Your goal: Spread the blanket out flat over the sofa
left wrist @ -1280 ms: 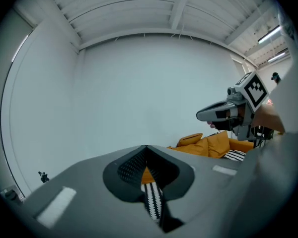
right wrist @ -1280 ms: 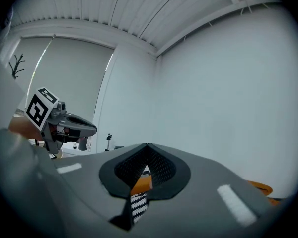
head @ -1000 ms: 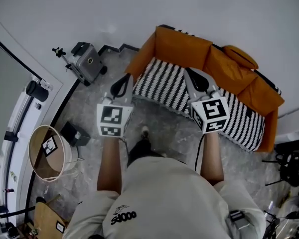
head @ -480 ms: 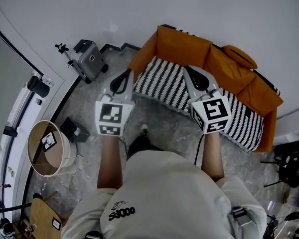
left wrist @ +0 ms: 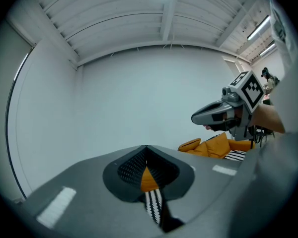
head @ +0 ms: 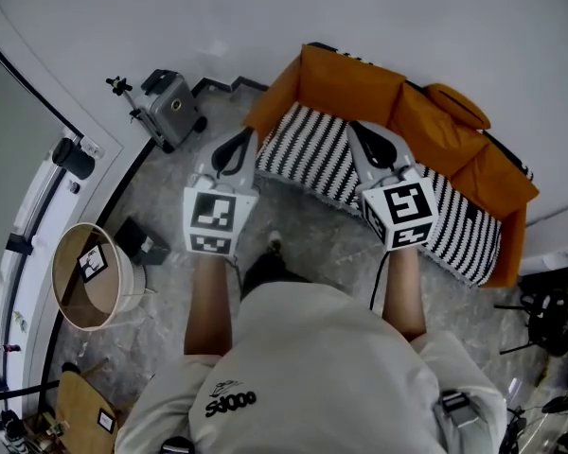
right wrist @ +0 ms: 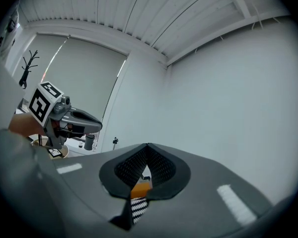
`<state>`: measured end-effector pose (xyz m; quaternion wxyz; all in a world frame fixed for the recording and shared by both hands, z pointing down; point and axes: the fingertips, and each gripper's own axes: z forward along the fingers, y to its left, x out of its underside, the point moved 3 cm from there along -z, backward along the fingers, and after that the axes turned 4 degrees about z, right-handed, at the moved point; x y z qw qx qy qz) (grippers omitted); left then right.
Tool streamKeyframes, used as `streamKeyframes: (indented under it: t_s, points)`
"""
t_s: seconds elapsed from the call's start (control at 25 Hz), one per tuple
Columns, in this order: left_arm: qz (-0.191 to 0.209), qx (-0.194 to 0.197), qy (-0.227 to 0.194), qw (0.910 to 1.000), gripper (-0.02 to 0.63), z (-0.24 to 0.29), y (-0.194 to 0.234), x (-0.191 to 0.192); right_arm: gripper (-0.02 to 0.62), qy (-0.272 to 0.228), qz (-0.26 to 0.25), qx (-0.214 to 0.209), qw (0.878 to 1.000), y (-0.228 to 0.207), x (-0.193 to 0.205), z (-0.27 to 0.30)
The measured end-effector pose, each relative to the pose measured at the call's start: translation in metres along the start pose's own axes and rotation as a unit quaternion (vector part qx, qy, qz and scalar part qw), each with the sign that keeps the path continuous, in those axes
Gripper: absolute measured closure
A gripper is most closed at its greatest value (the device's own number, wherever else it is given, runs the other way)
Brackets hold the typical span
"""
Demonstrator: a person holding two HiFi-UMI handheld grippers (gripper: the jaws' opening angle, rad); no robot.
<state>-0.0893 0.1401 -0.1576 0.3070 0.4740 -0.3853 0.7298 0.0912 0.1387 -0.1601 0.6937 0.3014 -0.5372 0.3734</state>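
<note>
Both claws are pinched fully closed with nothing in them. The left gripper (head: 234,151) hangs by the left end of the striped blanket (head: 314,162), and the right gripper (head: 365,140) is over its middle. The blanket's lying along the seat of the orange sofa (head: 352,89), with its near edge drooping over the front. There's a grey case (head: 171,113) on the floor off to the left.

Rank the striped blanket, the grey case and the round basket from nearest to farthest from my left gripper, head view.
1. striped blanket, on the sofa, just right of the left gripper.
2. grey case, to its upper left.
3. round basket, far lower left.
</note>
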Motion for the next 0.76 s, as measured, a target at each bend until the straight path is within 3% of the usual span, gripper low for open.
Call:
streamKeyframes:
  t_s: [0.76]
  points:
    - [-0.006, 0.016, 0.014, 0.9998, 0.595, 0.014, -0.007, 0.011, 0.594, 0.016, 0.004, 0.003, 1.0, -0.009, 0.013, 0.005]
